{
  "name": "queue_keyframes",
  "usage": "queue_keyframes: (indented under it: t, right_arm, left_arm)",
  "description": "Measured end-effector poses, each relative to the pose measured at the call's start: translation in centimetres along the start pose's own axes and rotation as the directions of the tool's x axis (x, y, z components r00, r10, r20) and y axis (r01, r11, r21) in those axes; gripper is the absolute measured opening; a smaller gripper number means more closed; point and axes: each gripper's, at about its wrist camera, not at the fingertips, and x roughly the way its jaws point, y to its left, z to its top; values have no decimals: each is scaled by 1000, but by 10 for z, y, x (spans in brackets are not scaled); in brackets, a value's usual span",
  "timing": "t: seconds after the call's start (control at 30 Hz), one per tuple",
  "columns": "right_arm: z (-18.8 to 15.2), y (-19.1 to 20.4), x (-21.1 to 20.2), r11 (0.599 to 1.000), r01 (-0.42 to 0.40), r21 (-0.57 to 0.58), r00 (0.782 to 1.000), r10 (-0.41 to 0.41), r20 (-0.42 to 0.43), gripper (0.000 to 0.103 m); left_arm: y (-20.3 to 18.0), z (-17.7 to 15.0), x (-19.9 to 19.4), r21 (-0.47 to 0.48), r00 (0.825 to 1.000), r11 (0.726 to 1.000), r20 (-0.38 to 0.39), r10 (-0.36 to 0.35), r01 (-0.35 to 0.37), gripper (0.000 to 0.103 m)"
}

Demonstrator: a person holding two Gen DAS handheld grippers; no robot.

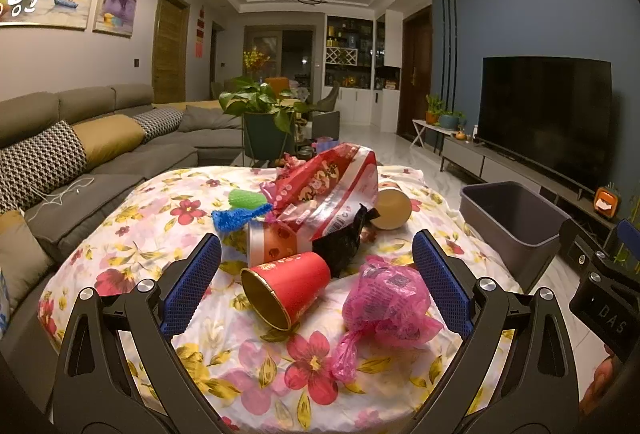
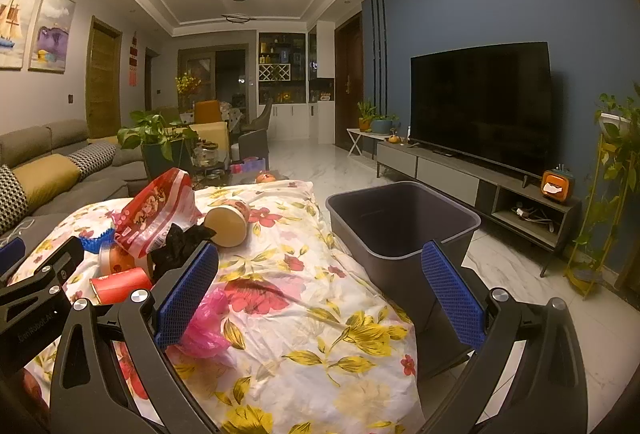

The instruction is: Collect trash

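Observation:
Trash lies piled on a table under a floral cloth (image 1: 168, 218): a red paper cup (image 1: 286, 286) on its side, a crumpled pink plastic bag (image 1: 386, 306), a large red snack bag (image 1: 332, 189), a black bag (image 1: 340, 242), a tan cup (image 1: 394, 209), and blue and green netting (image 1: 240, 213). My left gripper (image 1: 316, 282) hovers open over the red cup and pink bag, touching neither. My right gripper (image 2: 320, 286) is open above the cloth's right part, beside a dark grey bin (image 2: 400, 230) on the floor. The pink bag (image 2: 208, 322) shows behind its left finger.
A grey sofa (image 1: 80, 169) runs along the left. A potted plant (image 1: 260, 113) stands behind the table. A television (image 2: 480, 101) on a low cabinet lines the blue wall at the right, with a plant stand (image 2: 608, 193) in the corner. Marble floor lies between table and cabinet.

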Motion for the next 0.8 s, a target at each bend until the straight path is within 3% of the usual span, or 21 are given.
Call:
queue_keyframes:
  t: [0.8]
  right_arm:
    - [0,0,-2,1000,-5,3,1000,5,7,98]
  left_arm:
    - [0,-2,0,-5,1000,1000,-3,-1,1,95]
